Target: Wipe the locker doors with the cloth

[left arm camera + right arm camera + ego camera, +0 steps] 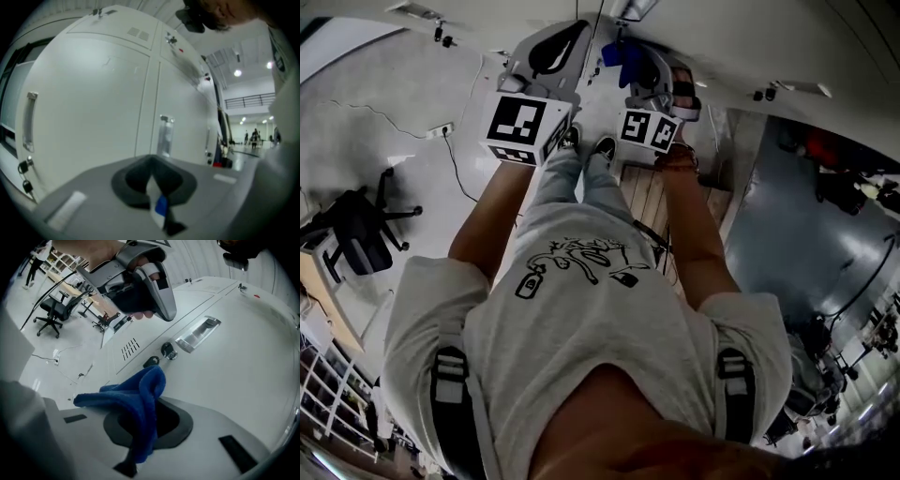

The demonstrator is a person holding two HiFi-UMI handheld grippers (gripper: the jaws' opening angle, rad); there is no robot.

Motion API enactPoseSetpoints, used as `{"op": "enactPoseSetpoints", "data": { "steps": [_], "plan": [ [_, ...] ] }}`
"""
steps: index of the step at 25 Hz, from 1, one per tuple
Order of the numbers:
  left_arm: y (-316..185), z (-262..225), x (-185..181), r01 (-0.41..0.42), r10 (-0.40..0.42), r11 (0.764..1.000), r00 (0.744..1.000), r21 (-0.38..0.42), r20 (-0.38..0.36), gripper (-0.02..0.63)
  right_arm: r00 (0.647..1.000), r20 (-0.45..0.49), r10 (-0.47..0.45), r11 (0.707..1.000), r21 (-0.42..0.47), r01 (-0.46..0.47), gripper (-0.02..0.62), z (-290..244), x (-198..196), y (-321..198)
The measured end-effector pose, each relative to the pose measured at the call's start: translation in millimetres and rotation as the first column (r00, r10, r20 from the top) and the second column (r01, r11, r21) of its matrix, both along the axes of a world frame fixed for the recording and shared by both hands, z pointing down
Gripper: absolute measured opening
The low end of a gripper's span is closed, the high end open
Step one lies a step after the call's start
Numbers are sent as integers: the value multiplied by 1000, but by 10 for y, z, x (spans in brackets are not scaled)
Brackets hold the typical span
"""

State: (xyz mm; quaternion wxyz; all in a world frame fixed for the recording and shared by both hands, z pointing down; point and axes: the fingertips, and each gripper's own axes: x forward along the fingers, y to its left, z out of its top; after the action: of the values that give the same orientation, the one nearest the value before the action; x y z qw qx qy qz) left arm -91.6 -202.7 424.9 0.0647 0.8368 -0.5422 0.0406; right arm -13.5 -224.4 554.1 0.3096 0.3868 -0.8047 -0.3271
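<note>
White locker doors [89, 108] fill the left gripper view, each with a vertical metal handle [29, 119]. My left gripper [159, 208] is shut with nothing in it and points at them from a short distance. My right gripper [129, 467] is shut on a blue cloth [138, 399], which hangs bunched over its jaws just off a locker door [234, 376] with a recessed handle [197, 333] and a lock [168, 350]. In the head view both grippers are held out side by side, the left gripper [546, 52] and the right gripper [649, 80] with the cloth [623, 61].
Keys [24, 176] hang from a lock at the lower left. A vent [130, 348] sits in one door. A black office chair [356, 230] stands to my left, a cable [384, 117] runs over the floor, and a wooden board [647, 192] lies by my feet.
</note>
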Motion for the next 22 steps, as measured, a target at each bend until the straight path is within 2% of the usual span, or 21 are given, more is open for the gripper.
{"op": "enactPoseSetpoints", "data": {
  "steps": [6,14,22],
  "plan": [
    [53,-363,157,-20,20,999,1000,50,-11,2,999,-30,28,999,27,-27,29,-476,289,23],
    [111,-984,339,-60,64,984,998,166,-16,2,999,15,50,989,139,-52,30,-1499,417,-16],
    [197,-1302,423,-88,90,972,996,219,-2,2,997,77,29,951,304,-51,30,-2662,373,54]
  ]
}}
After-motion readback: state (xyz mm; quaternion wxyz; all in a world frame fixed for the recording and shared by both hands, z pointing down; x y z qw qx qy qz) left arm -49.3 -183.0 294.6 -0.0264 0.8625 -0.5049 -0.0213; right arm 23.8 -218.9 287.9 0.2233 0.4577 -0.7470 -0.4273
